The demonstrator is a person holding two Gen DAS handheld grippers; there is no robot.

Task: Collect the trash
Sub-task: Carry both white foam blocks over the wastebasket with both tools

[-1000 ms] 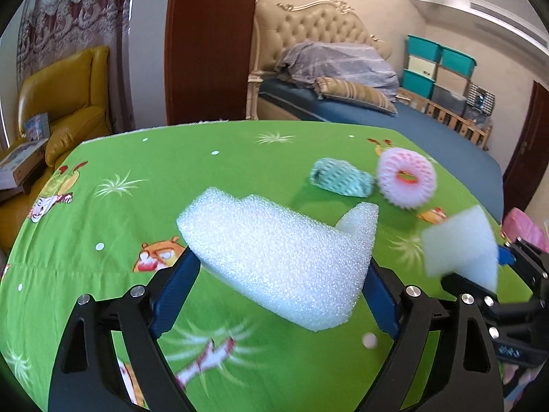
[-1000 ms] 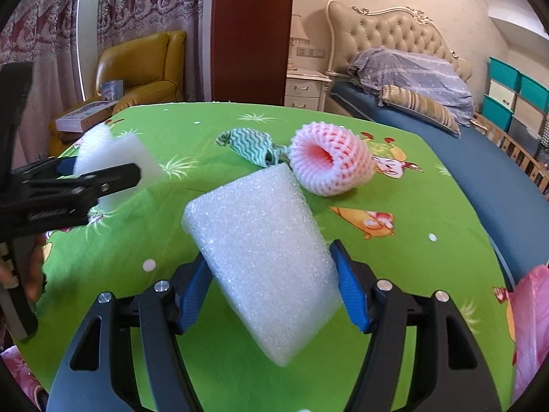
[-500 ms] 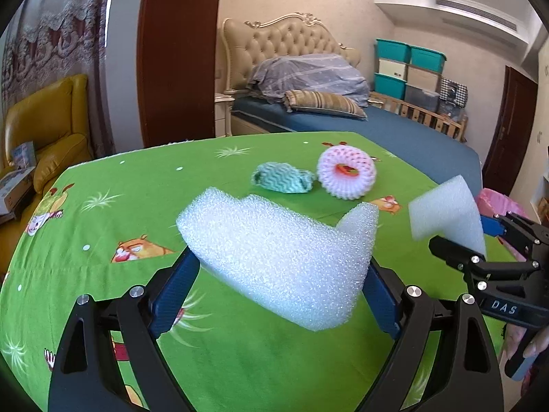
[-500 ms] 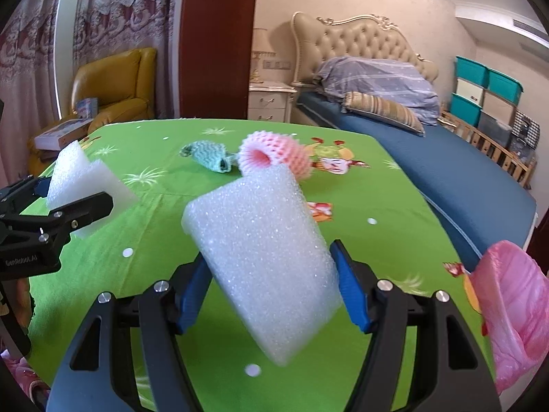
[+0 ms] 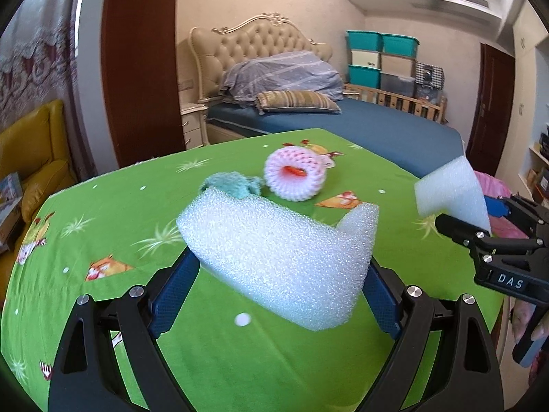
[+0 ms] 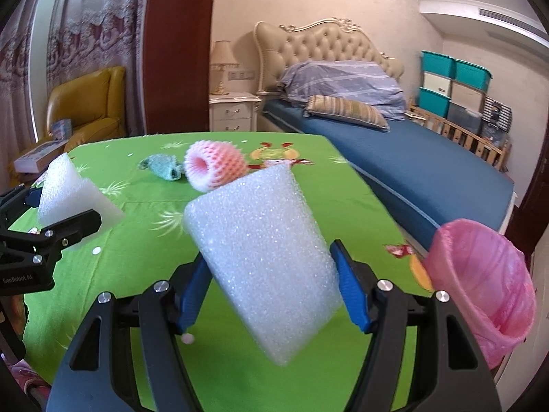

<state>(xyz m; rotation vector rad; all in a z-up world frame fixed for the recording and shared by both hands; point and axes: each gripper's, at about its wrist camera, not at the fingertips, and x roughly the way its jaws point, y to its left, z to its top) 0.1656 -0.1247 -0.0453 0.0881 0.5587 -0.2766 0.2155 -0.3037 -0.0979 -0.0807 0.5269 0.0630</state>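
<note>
My left gripper (image 5: 274, 295) is shut on a white foam piece (image 5: 274, 257) and holds it above the green table cloth (image 5: 103, 213). My right gripper (image 6: 271, 292) is shut on a second white foam block (image 6: 264, 261), also held in the air; it also shows in the left wrist view (image 5: 453, 199). The left gripper with its foam shows at the left of the right wrist view (image 6: 68, 199). A pink foam fruit net (image 5: 295, 178) and a teal crumpled net (image 5: 236, 185) lie on the table further back. A pink trash bag (image 6: 480, 281) stands open off the table's right edge.
A blue bed (image 6: 411, 161) with pillows lies behind the table on the right. A yellow armchair (image 6: 89, 103) stands at the back left, with a nightstand (image 6: 233, 110) beside the bed. Teal storage boxes (image 5: 381, 51) are stacked at the far wall.
Both grippers have lifted and swung to the right with their foam pieces. The pink trash bag has come larger and nearer into the right wrist view.
</note>
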